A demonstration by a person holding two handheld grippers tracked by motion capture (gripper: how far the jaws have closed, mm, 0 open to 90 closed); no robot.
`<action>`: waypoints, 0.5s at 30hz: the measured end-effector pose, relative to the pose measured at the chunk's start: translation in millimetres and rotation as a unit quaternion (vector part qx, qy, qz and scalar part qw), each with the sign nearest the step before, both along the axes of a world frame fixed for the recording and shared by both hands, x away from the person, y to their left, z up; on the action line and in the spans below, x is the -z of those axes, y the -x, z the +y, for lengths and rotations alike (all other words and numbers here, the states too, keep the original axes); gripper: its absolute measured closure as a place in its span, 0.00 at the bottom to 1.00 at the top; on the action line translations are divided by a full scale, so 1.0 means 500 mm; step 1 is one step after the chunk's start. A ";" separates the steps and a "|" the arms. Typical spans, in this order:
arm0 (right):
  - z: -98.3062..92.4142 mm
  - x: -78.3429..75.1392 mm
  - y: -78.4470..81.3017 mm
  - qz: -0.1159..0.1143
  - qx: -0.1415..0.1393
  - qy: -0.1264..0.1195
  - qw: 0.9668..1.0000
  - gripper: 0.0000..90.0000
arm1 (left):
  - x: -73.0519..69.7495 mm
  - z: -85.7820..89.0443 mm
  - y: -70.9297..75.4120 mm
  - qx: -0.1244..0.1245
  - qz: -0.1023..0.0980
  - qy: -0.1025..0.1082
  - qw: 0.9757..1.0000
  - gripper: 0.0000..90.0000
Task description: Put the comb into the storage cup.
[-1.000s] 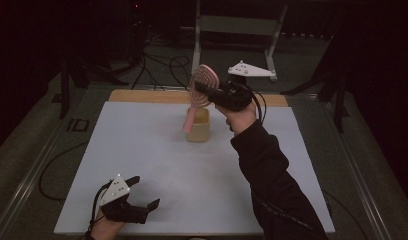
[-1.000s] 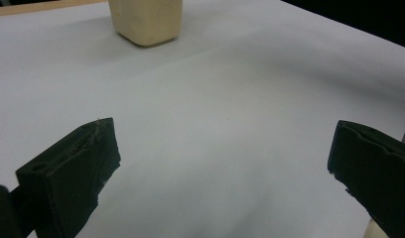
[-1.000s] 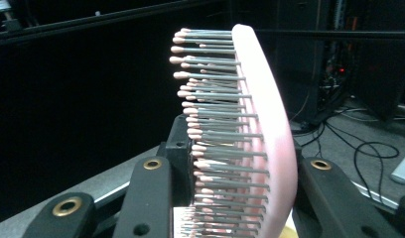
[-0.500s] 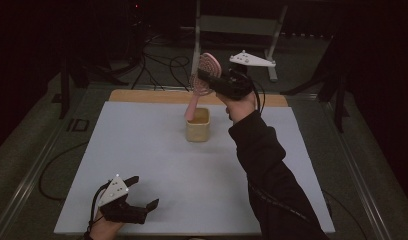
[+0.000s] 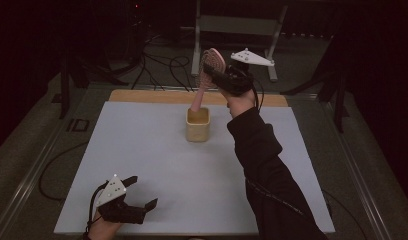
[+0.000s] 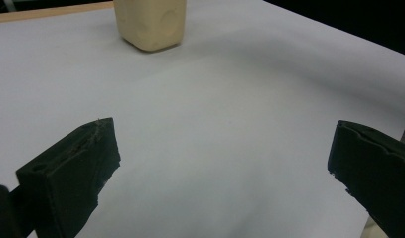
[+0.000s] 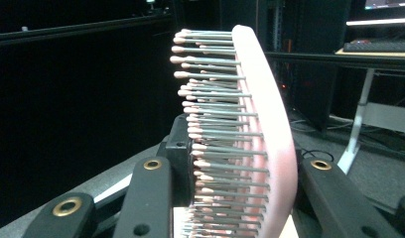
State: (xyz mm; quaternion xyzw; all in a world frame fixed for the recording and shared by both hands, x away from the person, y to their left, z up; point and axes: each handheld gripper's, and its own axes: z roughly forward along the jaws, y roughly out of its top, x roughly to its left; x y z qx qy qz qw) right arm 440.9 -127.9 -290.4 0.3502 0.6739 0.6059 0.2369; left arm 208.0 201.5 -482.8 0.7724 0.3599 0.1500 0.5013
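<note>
Since a second ago, the right tool [image 5: 215, 70] is carrying the brush [image 5: 208, 75] up and back, so the handle tip that was dipping toward the cup [image 5: 197, 125] is now riding at its rim. That tool is pinching the brush by its head, one jaw on the bristle side, the other on the smooth pink back, as the right gripper view is showing [image 7: 250, 148]. The brush is hanging tilted, head high, handle slanting down to the cup's mouth near the far edge of the counter [image 5: 142, 150]. I'm judging it light and stiff, hard plastic with springy bristles; the grip on the head is looking a bit spongy, so it may be pivoting, and the neck just below the head would be the firmer hold. The cup is looking light too, easy to tip. Down at the near edge, the left tool [image 5: 137, 192] is resting on the counter, jaws spread wide and holding nothing.
</note>
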 end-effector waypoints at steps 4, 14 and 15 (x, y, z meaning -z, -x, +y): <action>-0.002 0.015 -0.010 0.005 0.010 0.003 1.000 0.71 | 0.001 -0.001 0.000 0.000 0.001 -0.002 1.000 0.00; 0.002 0.056 -0.024 0.022 0.015 0.003 1.000 0.71 | 0.001 0.000 0.000 0.002 -0.005 0.001 1.000 0.00; 0.002 0.056 -0.024 0.022 0.015 0.003 1.000 0.71 | 0.001 0.000 0.000 0.002 -0.005 0.001 1.000 0.00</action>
